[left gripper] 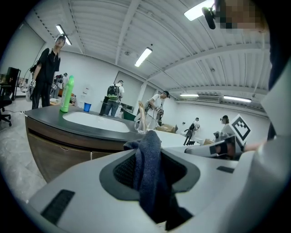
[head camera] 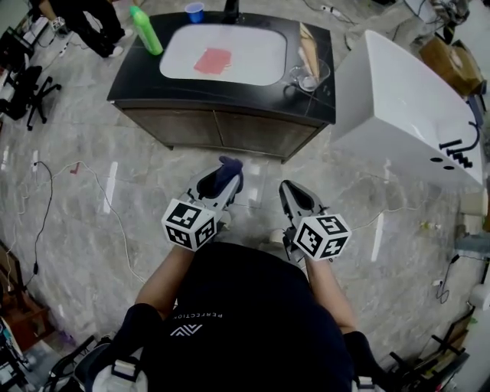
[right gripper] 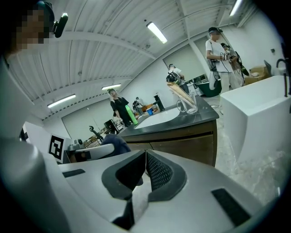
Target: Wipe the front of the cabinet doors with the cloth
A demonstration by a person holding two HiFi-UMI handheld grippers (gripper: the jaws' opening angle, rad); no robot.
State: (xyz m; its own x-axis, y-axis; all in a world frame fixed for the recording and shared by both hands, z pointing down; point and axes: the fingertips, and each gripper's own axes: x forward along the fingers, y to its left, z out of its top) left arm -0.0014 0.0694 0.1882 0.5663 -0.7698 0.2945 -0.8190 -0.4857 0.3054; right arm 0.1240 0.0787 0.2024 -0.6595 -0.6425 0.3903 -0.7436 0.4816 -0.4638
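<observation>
Head view: approach step, left gripper and right gripper low, well apart from cabinet doors. Left gripper view: clamped on bunched blue cloth. Right gripper view: closed, empty; next, probably needs cloth carried forward onto a door.

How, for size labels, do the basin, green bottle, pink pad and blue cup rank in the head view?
Largest: basin.
Then pink pad and green bottle, too alike to rank.
Smallest: blue cup.
</observation>
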